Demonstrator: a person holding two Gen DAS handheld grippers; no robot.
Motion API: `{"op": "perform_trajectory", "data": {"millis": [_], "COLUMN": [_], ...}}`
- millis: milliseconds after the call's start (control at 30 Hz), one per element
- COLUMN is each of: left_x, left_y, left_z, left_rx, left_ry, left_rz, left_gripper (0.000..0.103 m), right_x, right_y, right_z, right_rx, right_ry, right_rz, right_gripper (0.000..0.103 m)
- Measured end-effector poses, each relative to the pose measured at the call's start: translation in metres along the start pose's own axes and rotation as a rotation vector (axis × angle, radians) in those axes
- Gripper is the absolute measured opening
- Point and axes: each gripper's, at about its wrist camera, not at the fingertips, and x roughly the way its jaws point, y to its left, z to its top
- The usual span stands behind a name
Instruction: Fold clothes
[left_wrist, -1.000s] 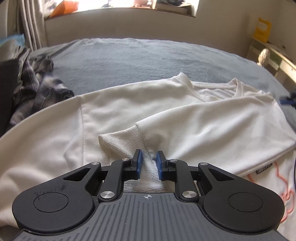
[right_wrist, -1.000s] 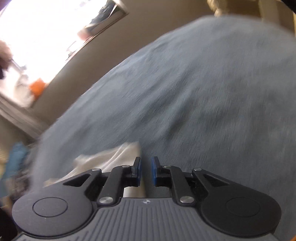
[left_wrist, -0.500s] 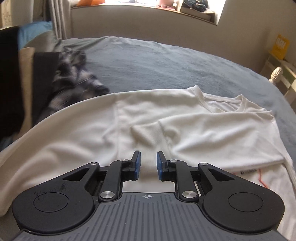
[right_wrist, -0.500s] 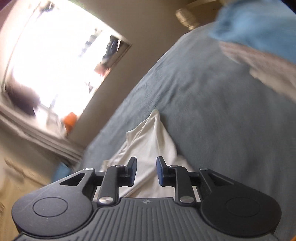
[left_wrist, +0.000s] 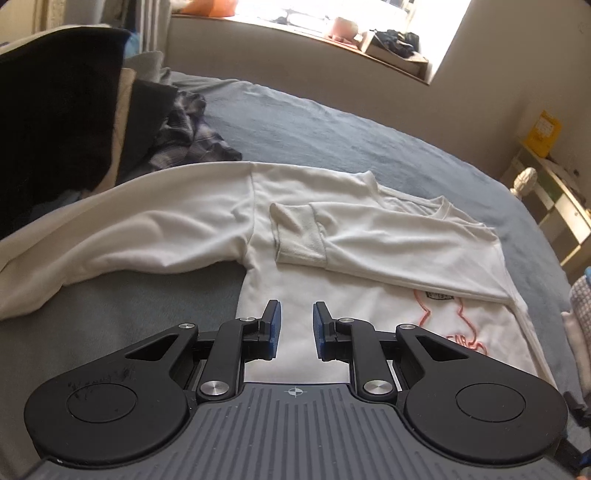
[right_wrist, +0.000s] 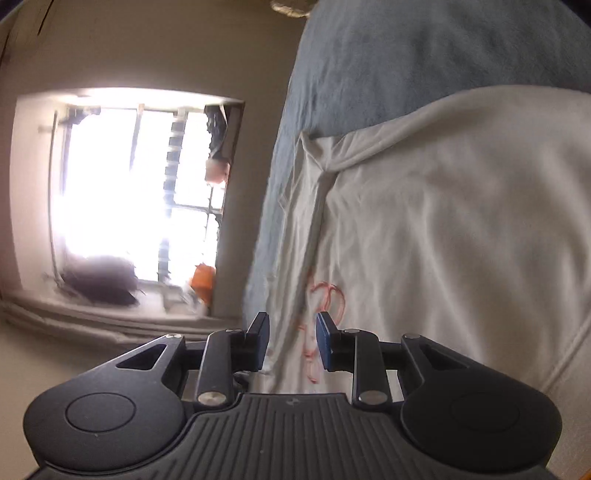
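Left wrist view: The left gripper (left_wrist: 294, 330) is hovering above the lower body of the white sweatshirt (left_wrist: 369, 236), pointing downward. Its blue pads (left_wrist: 274, 329) are standing slightly apart with nothing between them; white fabric is showing through the gap from below. The sweatshirt is lying spread across the grey-blue bed (left_wrist: 332, 125), reaching from the bed's left edge toward its right edge. One sleeve (left_wrist: 399, 240) is lying folded across the chest, its ribbed cuff (left_wrist: 295, 236) resting near the middle of the garment. The other sleeve (left_wrist: 129, 229) is stretching out toward the left edge of the bed. A red line drawing (left_wrist: 454, 325) is showing on the front, partly covered by the folded sleeve. A plaid garment (left_wrist: 188, 136) and dark cushions (left_wrist: 55, 122) are sitting at the far left corner of the bed. A windowsill (left_wrist: 332, 33) with clutter is running along the wall beyond the far edge.

Right wrist view: The camera is rolled onto its side. The right gripper (right_wrist: 293, 341) is sitting at the edge of the sweatshirt (right_wrist: 461, 240), and its jaws are opening. A fold of white fabric with red print (right_wrist: 325, 295) is lying in the gap between the pads (right_wrist: 325, 341), and the pads are not pressing on it. The bed cover (right_wrist: 406, 55) is showing beyond the garment. A bright window (right_wrist: 122, 192) is filling the left side.
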Motion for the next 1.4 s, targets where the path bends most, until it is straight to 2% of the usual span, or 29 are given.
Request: {"op": "perform_trajectory", "data": {"millis": [33,100,200,267,467,600,833,967,1067,1200,1400], "left_x": [-0.001,-0.003,-0.01,-0.015,-0.035,-0.038,-0.023,-0.014,-0.001,0.021,0.038], "left_y": [-0.001,-0.004,-0.01,-0.016,-0.031,-0.031,-0.025,-0.026,-0.024,-0.018,-0.009], "left_z": [-0.002,-0.004,-0.002,-0.004,-0.005,-0.011,-0.02,-0.016,-0.018,-0.031,-0.044], "left_rx": [-0.003,0.003,-0.009,-0.014,0.036,0.065,0.078,0.121,0.116,0.097,0.07], "left_ry": [0.006,0.026,0.014,0.014,-0.022,-0.049,0.001,-0.011,-0.007,0.044,0.085], "left_rz": [0.01,0.019,0.028,0.011,0.007,0.037,0.032,0.014,-0.013,-0.05,-0.094], "left_gripper": [0.018,0.018,0.018,0.019,0.019,0.021,0.022,0.022,0.022,0.022,0.022], "right_x": [0.004,0.0,-0.014,-0.019,-0.024,-0.026,-0.041,-0.042,-0.042,-0.04,-0.036], "right_y": [0.003,0.022,0.037,0.037,0.026,0.021,0.04,0.042,0.045,0.047,0.04], "right_z": [-0.002,-0.006,-0.01,-0.01,-0.01,-0.011,-0.017,-0.017,-0.015,-0.015,-0.007], "right_rx": [-0.042,-0.197,-0.322,-0.31,-0.302,-0.28,-0.354,-0.387,-0.425,-0.468,-0.475], "right_ry": [0.002,-0.05,-0.127,-0.172,-0.16,-0.151,-0.193,-0.221,-0.249,-0.293,-0.319], "right_rz": [-0.026,-0.119,-0.181,-0.198,-0.234,-0.263,-0.284,-0.332,-0.374,-0.445,-0.492], "right_gripper": [0.03,0.03,0.03,0.03,0.03,0.03,0.03,0.029,0.029,0.027,0.025]}}
